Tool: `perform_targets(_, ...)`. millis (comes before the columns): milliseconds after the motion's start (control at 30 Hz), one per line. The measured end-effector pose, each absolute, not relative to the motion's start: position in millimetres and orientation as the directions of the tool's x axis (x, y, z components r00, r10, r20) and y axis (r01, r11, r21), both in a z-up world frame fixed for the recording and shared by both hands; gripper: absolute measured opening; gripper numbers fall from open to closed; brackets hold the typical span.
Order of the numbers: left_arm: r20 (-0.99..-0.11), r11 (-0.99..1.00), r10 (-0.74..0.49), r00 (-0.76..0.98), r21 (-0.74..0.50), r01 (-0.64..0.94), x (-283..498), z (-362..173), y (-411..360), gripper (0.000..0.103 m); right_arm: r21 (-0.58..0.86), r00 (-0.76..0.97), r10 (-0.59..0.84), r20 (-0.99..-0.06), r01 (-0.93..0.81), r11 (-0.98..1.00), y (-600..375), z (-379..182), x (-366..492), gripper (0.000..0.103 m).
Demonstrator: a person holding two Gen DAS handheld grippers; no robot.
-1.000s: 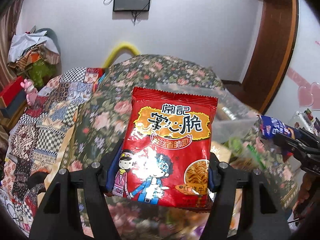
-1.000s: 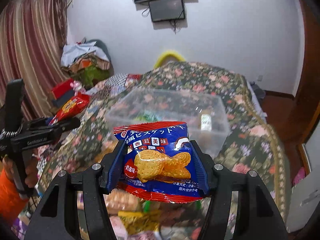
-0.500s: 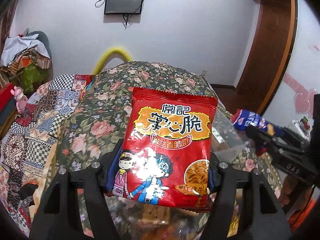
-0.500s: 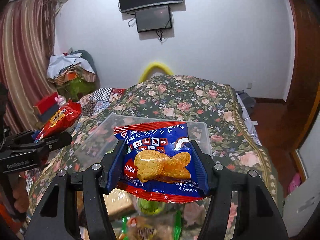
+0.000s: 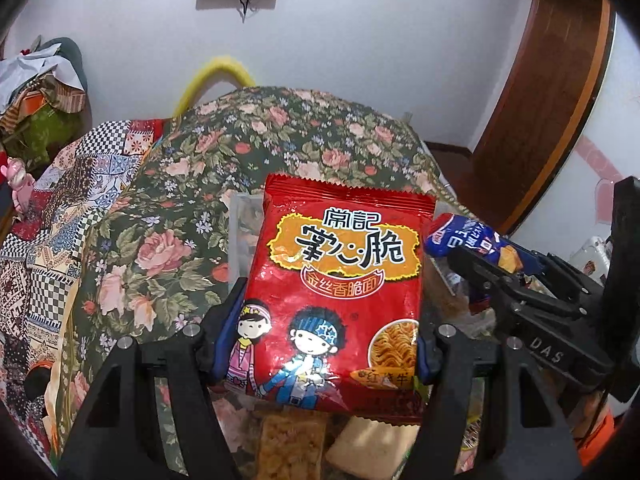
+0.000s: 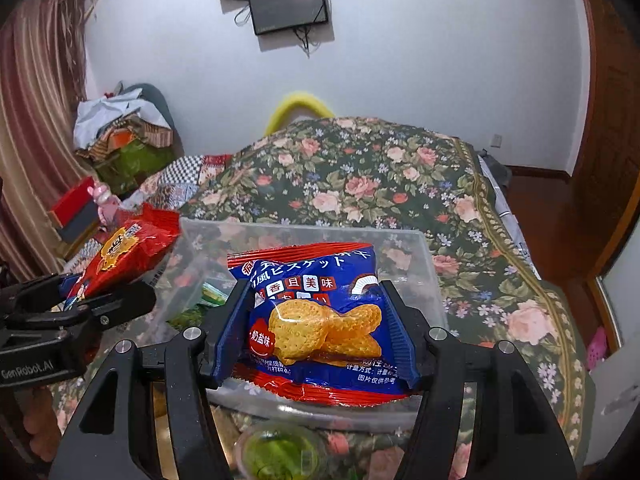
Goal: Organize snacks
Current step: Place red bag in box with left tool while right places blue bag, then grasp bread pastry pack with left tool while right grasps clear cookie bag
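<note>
The left gripper (image 5: 320,336) is clamped on a red noodle-snack packet (image 5: 340,292), its 2 blue pads pressed against the packet's lower sides. The packet stands upright in the centre of the left wrist view, covering most of the clear plastic bin (image 5: 240,232) behind it; only the bin's left wall shows, at centre left.

The right gripper (image 6: 316,328) holds a blue biscuit packet (image 6: 320,320) with red edges (round biscuits printed on its front), gripped by its 2 sides. In the right wrist view the packet sits at centre, in front of the clear plastic bin (image 6: 424,264), whose far rim crosses the middle of the frame. Inside the bin, at centre left, some green wrappers (image 6: 208,292) are visible.

Each gripper shows in the other's view: the right gripper (image 5: 496,264) with its blue packet at the right edge of the left view, the left gripper (image 6: 80,300) with its red packet at the left edge of the right view.

The bin rests on a floral bedspread (image 6: 380,184). More snack packets (image 5: 292,444) lie at the bottom of the left view, and a green jelly cup (image 6: 280,452) at the bottom of the right view.
</note>
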State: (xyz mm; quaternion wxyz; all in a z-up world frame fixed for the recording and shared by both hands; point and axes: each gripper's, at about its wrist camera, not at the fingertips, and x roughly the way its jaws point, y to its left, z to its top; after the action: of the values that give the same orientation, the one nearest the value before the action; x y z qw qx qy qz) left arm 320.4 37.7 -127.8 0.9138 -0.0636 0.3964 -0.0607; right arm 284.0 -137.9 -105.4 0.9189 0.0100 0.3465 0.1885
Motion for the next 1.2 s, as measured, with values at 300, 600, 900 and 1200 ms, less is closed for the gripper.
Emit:
perform_targets(300,-0.74,0.991,-0.131,0.659,-0.101,0.084,330.6,-138.3,25.3,0.069,0.133,0.66,0.357,-0.661,-0.365,0.921,-132.3,-112.8,292.8,0.063)
perform_targets(600,-0.698,0.986,-0.166,0.697,-0.122,0.113,312.4,-120.1,27.2,0.071,0.105,0.702,0.347,-0.621,-0.365,0.925,-143.7,-92.8,272.9,0.074)
perform_targets(900,-0.692,0.989,-0.147,0.707,-0.094,0.114,265.4,-104.2,42.4,0.08,0.129,0.695,0.396,-0.6,-0.404,0.906,-162.6,-79.6,231.2,0.079)
perform_targets(1200,-0.748,0.994,-0.107,0.655,-0.065,0.088,230.9,-131.2,61.6,0.083,0.112,0.671,0.372,-0.641,-0.398,0.911,-177.4,-99.4,198.1,0.082)
